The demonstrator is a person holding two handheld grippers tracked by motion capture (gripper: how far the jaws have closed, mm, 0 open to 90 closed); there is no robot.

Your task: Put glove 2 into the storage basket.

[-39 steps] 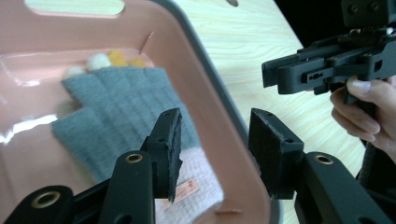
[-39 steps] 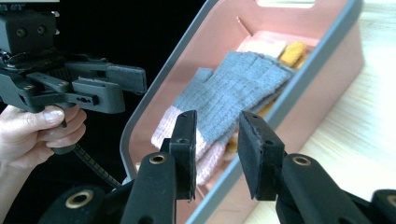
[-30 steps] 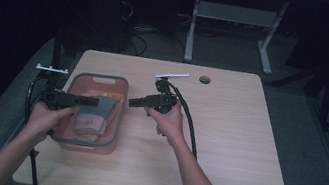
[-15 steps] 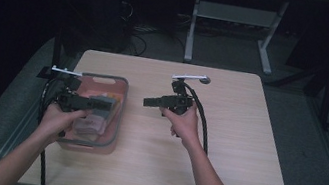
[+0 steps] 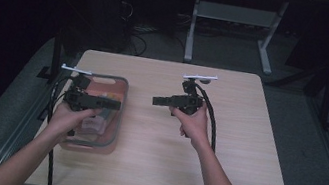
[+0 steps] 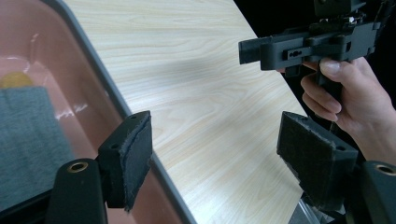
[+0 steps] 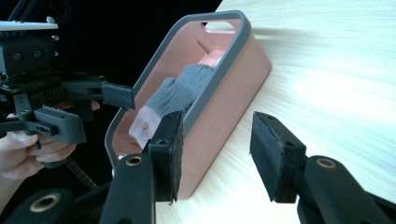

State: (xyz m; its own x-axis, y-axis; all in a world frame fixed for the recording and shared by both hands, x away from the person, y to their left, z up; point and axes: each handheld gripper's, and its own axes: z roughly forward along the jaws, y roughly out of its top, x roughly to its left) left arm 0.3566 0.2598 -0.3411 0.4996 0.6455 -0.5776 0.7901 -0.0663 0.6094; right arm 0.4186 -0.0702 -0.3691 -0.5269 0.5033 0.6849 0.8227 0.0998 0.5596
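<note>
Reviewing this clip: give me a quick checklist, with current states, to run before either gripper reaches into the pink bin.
1. Left gripper open and empty: ok.
2. Right gripper open and empty: ok.
3. Pink bin upright on the wooden table: ok.
4. Grey glove reachable on top of the bin's contents: ok.
5. Left gripper above the bin: ok.
6. What lies under the glove: cannot tell.

Grey cloth (image 6: 28, 140) cut off at left edge, yellow thing (image 6: 14, 79) beside it blurred
</note>
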